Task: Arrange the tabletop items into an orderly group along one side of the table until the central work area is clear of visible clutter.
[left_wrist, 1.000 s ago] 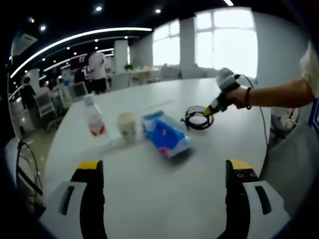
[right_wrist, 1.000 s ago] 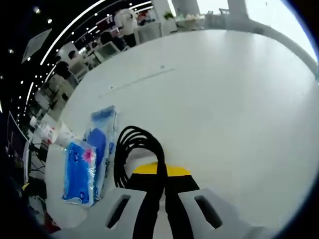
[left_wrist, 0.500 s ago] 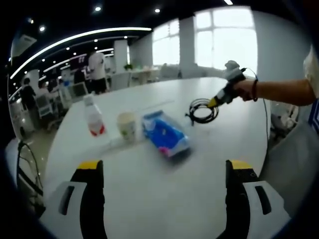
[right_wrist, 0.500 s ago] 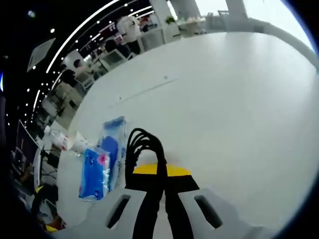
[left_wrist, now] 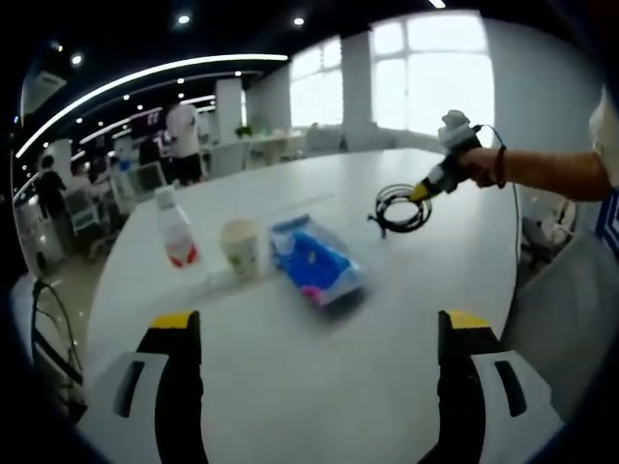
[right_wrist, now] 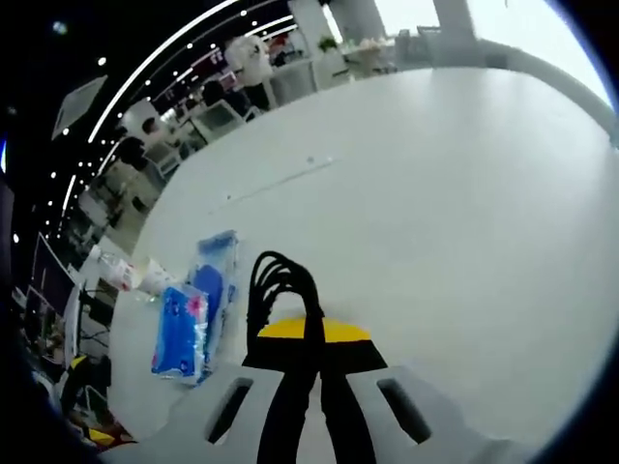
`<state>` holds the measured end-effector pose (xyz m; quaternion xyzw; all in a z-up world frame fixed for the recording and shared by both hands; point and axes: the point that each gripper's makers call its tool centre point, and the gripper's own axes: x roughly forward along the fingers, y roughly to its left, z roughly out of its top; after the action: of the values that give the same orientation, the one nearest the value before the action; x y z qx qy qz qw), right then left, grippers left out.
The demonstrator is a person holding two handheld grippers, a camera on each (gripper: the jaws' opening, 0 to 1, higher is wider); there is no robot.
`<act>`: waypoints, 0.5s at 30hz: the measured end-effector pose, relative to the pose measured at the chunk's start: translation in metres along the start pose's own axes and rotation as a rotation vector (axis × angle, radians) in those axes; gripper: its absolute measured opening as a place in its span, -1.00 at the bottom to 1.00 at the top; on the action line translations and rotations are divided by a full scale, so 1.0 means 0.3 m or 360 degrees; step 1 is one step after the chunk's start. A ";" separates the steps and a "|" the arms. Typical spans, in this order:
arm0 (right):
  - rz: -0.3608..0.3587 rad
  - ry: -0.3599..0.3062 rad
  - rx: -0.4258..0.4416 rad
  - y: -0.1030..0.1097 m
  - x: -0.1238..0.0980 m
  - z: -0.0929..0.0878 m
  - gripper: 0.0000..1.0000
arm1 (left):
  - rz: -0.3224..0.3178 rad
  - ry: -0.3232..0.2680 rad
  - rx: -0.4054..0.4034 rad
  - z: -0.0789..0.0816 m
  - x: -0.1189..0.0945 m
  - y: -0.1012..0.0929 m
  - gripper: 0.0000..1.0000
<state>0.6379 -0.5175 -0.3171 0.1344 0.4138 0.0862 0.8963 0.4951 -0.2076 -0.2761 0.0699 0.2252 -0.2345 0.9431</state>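
Observation:
On the white table a clear bottle with a red label, a paper cup and a blue tissue pack lie in a row. My left gripper is open above the near table, well short of them and holding nothing. To the right a hand holds my right gripper, shut on a black cable coil hanging just above the tabletop. In the right gripper view the coil loops out of my shut right gripper, with the tissue pack, cup and bottle to the left.
The round table's edge curves past on the right, with a person's forearm reaching over it. People and office desks stand beyond the far edge. A wide bare stretch of table spreads ahead of the right gripper.
The right gripper has lifted the cable coil off the table and carried it a little up and away from the tissue pack. The left gripper has stayed put.

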 end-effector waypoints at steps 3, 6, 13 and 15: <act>0.0001 0.0014 0.0029 -0.012 -0.002 -0.008 -0.97 | -0.0002 0.0002 0.0010 0.000 0.001 -0.002 0.97; -0.0003 0.0036 0.0068 -0.022 0.002 -0.020 -0.97 | 0.0000 0.0000 0.0008 0.002 0.002 0.000 0.97; -0.0014 0.0069 0.0108 -0.041 0.020 -0.041 -0.97 | 0.0004 -0.0005 -0.0005 0.002 0.001 0.007 0.97; -0.0025 0.0086 0.0122 -0.053 0.029 -0.051 -0.97 | 0.0003 -0.0011 -0.0007 0.005 0.003 0.007 0.97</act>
<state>0.6325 -0.5278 -0.3378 0.1632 0.4418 0.0667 0.8796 0.4973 -0.2064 -0.2751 0.0672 0.2224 -0.2334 0.9442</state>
